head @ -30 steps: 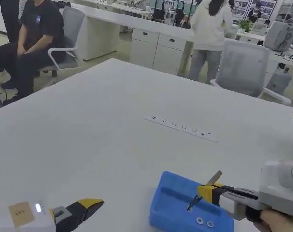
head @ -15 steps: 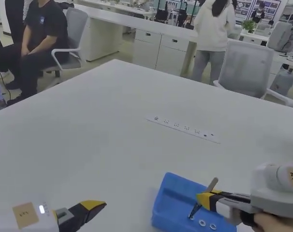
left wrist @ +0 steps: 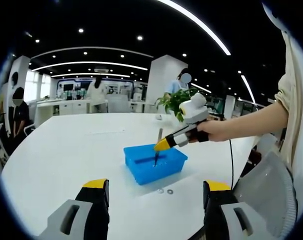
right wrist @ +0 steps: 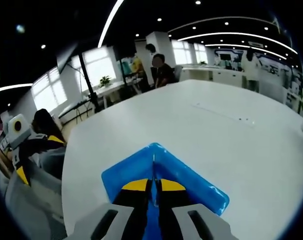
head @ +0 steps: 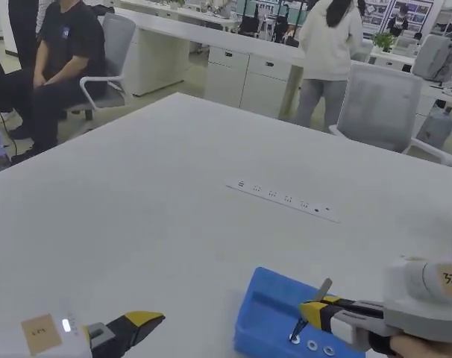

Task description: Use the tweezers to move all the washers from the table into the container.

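Note:
A blue container (head: 267, 313) sits on the white table (head: 174, 194) at the near right. My right gripper (head: 309, 313) is shut on metal tweezers (head: 299, 328), whose tips point down into the container. Two small washers (head: 319, 347) lie inside it near the tips. In the left gripper view the container (left wrist: 141, 170) has two more washers (left wrist: 165, 190) on the table beside it. The right gripper (left wrist: 164, 146) hangs over it with the tweezers (left wrist: 158, 142). My left gripper (left wrist: 154, 200) is open and holds nothing. In the right gripper view the shut gripper (right wrist: 153, 187) is over the container (right wrist: 196, 187).
A strip of sockets (head: 282, 198) is set into the table's middle. Grey chairs (head: 375, 108) and people stand or sit beyond the far edges. The left gripper (head: 148, 321) rests low at the near left, well apart from the container.
The right gripper has drawn slightly lower and nearer, bringing the tweezer tips further down into the container. The left gripper has stayed in place.

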A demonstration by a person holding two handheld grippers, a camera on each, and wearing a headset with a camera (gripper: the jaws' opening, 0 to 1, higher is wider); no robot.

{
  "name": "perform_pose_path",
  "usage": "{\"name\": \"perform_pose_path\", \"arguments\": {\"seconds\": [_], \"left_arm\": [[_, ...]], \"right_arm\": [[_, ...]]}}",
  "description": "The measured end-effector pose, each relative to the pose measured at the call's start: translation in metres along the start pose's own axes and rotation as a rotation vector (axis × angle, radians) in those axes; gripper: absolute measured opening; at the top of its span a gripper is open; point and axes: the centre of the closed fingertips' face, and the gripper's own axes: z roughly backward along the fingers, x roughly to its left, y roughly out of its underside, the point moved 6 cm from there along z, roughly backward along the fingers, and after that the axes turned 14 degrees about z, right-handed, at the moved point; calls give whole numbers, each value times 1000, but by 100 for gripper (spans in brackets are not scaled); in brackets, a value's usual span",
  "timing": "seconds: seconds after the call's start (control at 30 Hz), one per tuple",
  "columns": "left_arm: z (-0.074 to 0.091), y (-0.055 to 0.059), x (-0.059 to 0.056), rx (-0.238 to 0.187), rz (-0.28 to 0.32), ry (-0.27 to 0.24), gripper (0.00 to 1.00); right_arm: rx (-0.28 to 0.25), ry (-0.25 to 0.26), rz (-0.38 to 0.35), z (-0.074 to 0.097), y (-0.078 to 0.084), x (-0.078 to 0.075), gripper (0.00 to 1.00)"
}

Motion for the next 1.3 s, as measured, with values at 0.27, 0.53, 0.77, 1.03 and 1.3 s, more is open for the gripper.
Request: {"name": "perform_pose_path", "arguments": {"seconds": [0.27,0.53,0.77,1.03,1.3], "left_arm": [[0,0,1,-2,-2,-4,78],[0,0,0,-5,0,-1,78],[0,0,-1,0,-4,4,77],[0,0,-2,2,-7,7,77],[0,1,-2,4,-7,7,77]], "right_arm": [[-55,13,6,9,-9,5,3],[-132,11,7,27,-24,16,3],[-180,-10,11,38,-32,31,3],[-200,-69,7,39,-28,51,3],[-166,-131,-9,33,-13,68,3]]}}
